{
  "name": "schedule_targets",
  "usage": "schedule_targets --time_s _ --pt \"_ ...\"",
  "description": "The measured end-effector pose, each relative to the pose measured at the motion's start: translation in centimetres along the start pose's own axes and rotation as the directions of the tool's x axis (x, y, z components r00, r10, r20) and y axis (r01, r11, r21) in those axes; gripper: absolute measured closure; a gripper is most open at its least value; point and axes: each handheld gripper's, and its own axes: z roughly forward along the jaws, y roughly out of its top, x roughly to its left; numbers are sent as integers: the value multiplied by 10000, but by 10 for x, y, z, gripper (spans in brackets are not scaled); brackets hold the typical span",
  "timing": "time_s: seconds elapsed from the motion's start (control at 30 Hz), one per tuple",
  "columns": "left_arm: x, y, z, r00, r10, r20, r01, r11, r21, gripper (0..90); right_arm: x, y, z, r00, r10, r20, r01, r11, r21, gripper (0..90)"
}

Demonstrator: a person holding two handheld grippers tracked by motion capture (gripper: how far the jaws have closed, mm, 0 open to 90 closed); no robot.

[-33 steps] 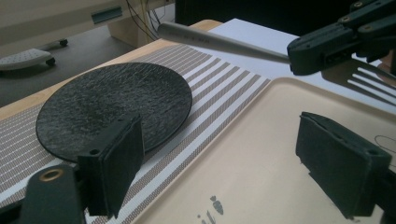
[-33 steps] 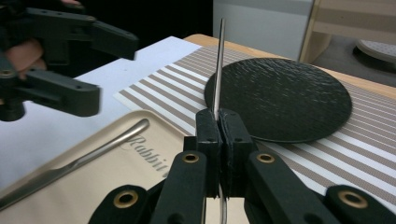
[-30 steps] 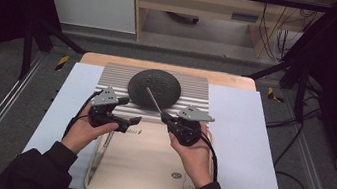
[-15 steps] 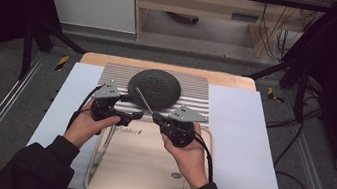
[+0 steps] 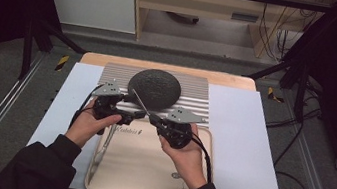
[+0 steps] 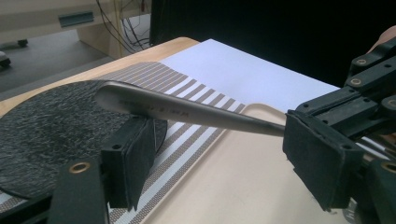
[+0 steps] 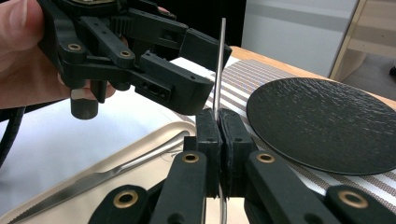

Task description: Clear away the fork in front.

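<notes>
Right tongs (image 7: 219,122) are pinched tight on the metal utensil (image 7: 220,56), and I see its thin shaft rise edge-on straight up from between my two black pads in the right gripper view. Its flared handle end points away from me, toward the black plate (image 5: 157,85). From the high view the utensil slants up and to the left from that grip, hanging in the air above the near edge of the striped placemat (image 5: 196,96), just in front of the plate.

My left tongs (image 6: 224,154) stand fairly wide. Their jaws have just been closing a little, and the handle crosses the gap between them. In the left gripper view the handle runs just above the left pad and passes behind the top of the right pad. I see no pad pressing on it, so only my right tongs hold it. The two sets of tongs sit tip to tip, very near each other, above the far end of the beige tray (image 5: 145,172).

A knife (image 7: 116,172) lies flat in the tray near its left rim, below my left hand (image 5: 88,125). The tray, placemat and plate all rest on a pale sheet (image 5: 241,135) that covers the wooden table.
</notes>
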Motion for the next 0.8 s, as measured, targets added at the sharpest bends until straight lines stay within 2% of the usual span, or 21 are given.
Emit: schedule_targets --time_s 0.2,0.3,0.4,0.6,0.8 --pt "-1 1 1 9999 -126 -10 126 9999 -58 295 1 -2 2 10000 56 -1 -56 10000 21 877" --pt "0 2 0 9991 -416 -6 416 9989 -204 324 1 -2 3 10000 17 35 -17 10000 48 877" --pt "-1 3 0 9991 -401 -112 398 9989 -255 357 1 -3 3 10000 -5 53 5 10000 62 877" --pt "-3 4 1 9979 -647 -21 646 9970 -419 429 0 -3 4 9999 116 65 -117 9999 51 877" --pt "-7 6 3 9975 -705 22 705 9962 -504 466 -1 -4 5 9998 158 72 -159 9999 32 877"
